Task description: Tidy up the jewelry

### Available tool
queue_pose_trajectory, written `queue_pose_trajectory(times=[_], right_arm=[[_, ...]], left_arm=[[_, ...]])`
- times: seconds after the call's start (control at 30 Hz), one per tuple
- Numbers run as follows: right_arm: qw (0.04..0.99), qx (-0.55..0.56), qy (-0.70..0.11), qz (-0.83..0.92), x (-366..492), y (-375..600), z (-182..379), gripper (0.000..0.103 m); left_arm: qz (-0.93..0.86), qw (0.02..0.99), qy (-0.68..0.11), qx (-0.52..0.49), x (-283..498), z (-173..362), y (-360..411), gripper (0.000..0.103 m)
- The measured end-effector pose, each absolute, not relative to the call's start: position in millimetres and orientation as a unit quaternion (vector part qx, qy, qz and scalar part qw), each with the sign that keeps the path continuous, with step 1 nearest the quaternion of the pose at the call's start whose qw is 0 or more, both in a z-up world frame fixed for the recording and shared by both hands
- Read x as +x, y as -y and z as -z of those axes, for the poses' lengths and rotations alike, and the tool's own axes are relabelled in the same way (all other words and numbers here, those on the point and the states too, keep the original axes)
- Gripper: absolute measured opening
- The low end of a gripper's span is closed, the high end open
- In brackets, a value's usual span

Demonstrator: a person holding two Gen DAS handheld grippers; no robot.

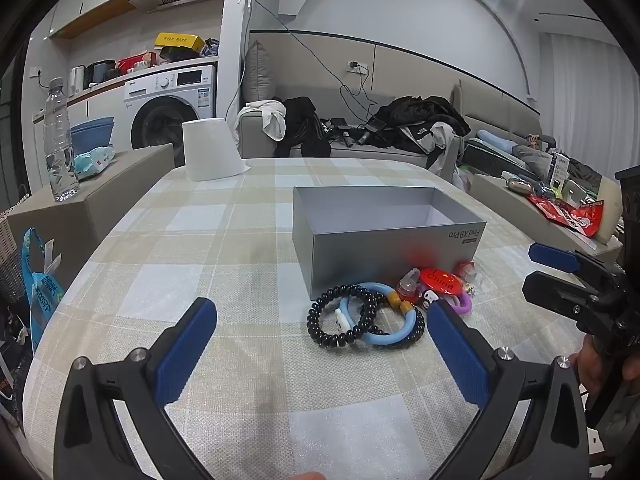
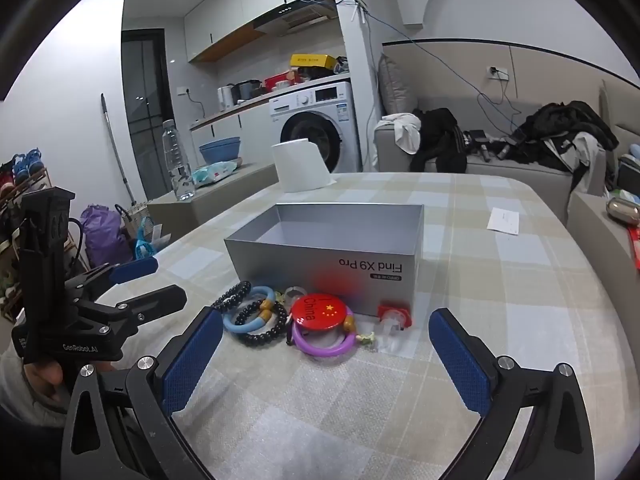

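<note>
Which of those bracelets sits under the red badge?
The purple bracelet: the red badge overlaps its top, while the blue ring and black beaded ones lie clear, further left.

Before us, a table [image 2: 500, 304] in a checked cloth bears an open grey box [image 2: 332, 258] mid-frame, jewelry [image 2: 304, 316] heaped against its near wall, a paper roll [image 2: 300, 166] behind, a white card [image 2: 503, 221] at right.

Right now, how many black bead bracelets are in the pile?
2. One black bead bracelet lies at the pile's left end, by the left gripper; the second black bracelet overlaps the blue ring beside the red badge. More could hide underneath.
</note>
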State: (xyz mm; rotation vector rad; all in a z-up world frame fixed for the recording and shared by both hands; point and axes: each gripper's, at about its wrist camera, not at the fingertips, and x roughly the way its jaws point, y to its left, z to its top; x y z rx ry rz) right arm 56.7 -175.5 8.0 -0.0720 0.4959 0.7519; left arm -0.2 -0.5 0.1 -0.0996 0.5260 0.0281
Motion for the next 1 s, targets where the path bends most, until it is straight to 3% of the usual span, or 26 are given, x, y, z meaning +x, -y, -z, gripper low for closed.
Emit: queue_pose_trajectory(times=[1.0], right_arm=[[0.899, -0.037, -0.242, -0.364, 57.5, 174.2, -4.7, 0.103]], left_arm=[[-0.014, 0.964, -0.260, -0.049, -0.1, 0.0, 0.3, 0.102]])
